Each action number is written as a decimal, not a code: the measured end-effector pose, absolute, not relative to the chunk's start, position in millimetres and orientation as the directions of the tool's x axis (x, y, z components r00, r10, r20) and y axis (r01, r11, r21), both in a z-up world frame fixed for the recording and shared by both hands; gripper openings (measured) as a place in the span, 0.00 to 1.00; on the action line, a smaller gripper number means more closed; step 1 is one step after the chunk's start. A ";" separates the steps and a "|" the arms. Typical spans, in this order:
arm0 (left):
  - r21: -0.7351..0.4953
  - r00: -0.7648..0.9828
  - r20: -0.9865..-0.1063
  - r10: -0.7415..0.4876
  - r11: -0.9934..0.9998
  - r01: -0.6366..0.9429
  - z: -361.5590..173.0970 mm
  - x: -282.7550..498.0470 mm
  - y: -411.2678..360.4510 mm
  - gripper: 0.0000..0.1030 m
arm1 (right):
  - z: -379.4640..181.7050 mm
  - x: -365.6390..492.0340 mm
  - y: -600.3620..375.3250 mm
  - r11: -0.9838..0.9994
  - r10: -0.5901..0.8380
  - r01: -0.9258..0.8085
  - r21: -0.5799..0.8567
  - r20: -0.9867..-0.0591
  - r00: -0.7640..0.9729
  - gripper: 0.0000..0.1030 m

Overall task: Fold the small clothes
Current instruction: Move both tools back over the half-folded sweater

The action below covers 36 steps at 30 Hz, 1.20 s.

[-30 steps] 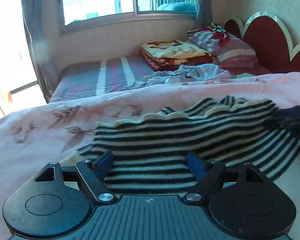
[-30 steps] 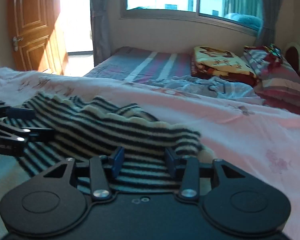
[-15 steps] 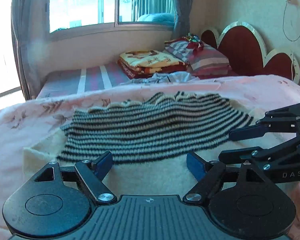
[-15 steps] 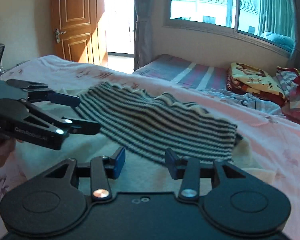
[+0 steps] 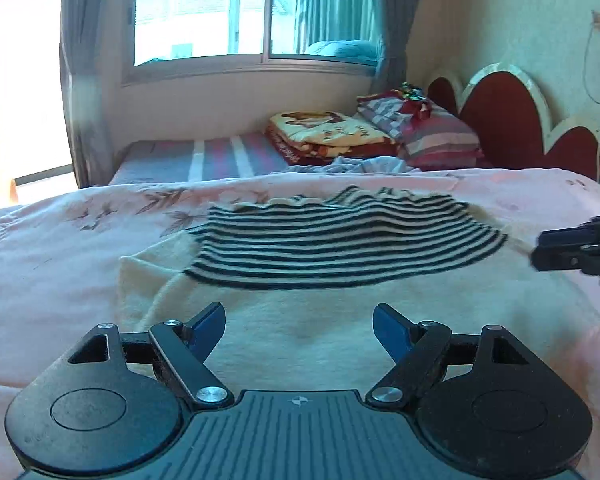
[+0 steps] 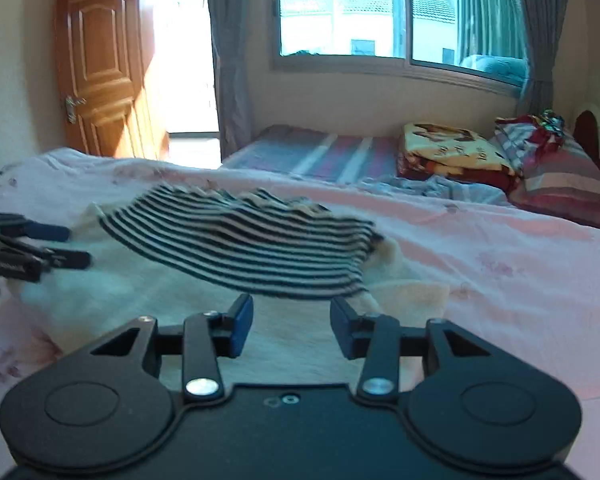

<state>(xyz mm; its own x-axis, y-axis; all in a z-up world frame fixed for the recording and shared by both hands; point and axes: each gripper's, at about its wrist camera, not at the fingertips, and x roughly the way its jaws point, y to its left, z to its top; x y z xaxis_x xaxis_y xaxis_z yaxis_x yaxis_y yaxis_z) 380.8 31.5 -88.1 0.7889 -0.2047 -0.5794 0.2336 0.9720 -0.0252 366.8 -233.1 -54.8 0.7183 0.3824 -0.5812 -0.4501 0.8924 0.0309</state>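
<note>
Pink floral bedspread [image 5: 60,240] carries the striped garment [image 5: 340,248], folded once over its cream half. Left gripper [image 5: 299,326] and right gripper [image 6: 291,322] — both open, empty — hover at the near edge, likely clearing for the next fold.

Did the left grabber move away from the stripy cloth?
Yes. The left gripper has backed off: the striped cloth, earlier between its fingers, now lies well beyond them on the pink bedspread.

One striped garment [image 5: 340,248], two claws, one folded blanket [image 5: 328,132], one door [image 6: 96,68], one window [image 5: 256,12].
</note>
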 end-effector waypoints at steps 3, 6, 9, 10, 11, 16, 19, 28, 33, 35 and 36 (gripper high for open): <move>-0.015 0.763 -0.603 -0.232 0.960 0.280 -96.0 373.2 7.3 0.78 | -62.8 353.7 -193.9 0.847 0.428 -0.531 0.013 -0.609 0.667 0.40; 0.023 0.763 -0.611 -0.211 0.959 0.284 -116.7 364.2 -2.4 0.80 | -89.9 351.3 -165.1 0.834 0.369 -0.550 -0.049 -0.691 0.621 0.42; -0.005 0.752 -0.622 -0.218 0.961 0.275 -111.7 363.9 3.2 0.81 | -92.7 344.6 -167.2 0.848 0.374 -0.528 -0.044 -0.656 0.655 0.43; 0.007 0.752 -0.627 -0.204 0.963 0.268 -107.7 362.7 4.9 0.81 | -89.7 344.4 -170.3 0.852 0.373 -0.522 -0.034 -0.661 0.651 0.43; 0.025 0.757 -0.627 -0.185 0.966 0.257 -105.4 359.9 8.2 0.81 | -85.9 342.4 -173.5 0.854 0.362 -0.518 -0.044 -0.665 0.653 0.42; -0.034 0.752 -0.637 -0.167 0.981 0.189 -110.2 336.0 65.8 0.81 | -83.0 321.5 -231.0 0.888 0.264 -0.447 -0.108 -0.675 0.689 0.43; -0.042 0.749 -0.639 -0.175 0.980 0.194 -113.1 331.4 75.7 0.81 | -89.8 310.4 -266.9 0.897 0.268 -0.433 -0.086 -0.673 0.689 0.46; -0.058 0.743 -0.652 -0.151 0.987 0.150 -110.7 335.5 79.6 0.81 | -86.9 315.9 -268.3 0.925 0.216 -0.372 -0.079 -0.696 0.685 0.36; -0.053 0.757 -0.637 -0.147 0.988 0.147 -98.1 332.8 74.0 0.81 | -76.7 314.9 -267.0 0.931 0.218 -0.359 -0.068 -0.685 0.695 0.38; -0.054 0.777 -0.609 -0.161 0.985 0.162 -89.9 334.9 68.2 0.81 | -67.8 316.1 -264.4 0.935 0.229 -0.349 -0.063 -0.644 0.730 0.44; -0.056 0.779 -0.604 -0.166 0.984 0.166 -87.7 340.5 64.7 0.81 | -65.8 321.5 -262.0 0.936 0.228 -0.346 -0.066 -0.637 0.736 0.44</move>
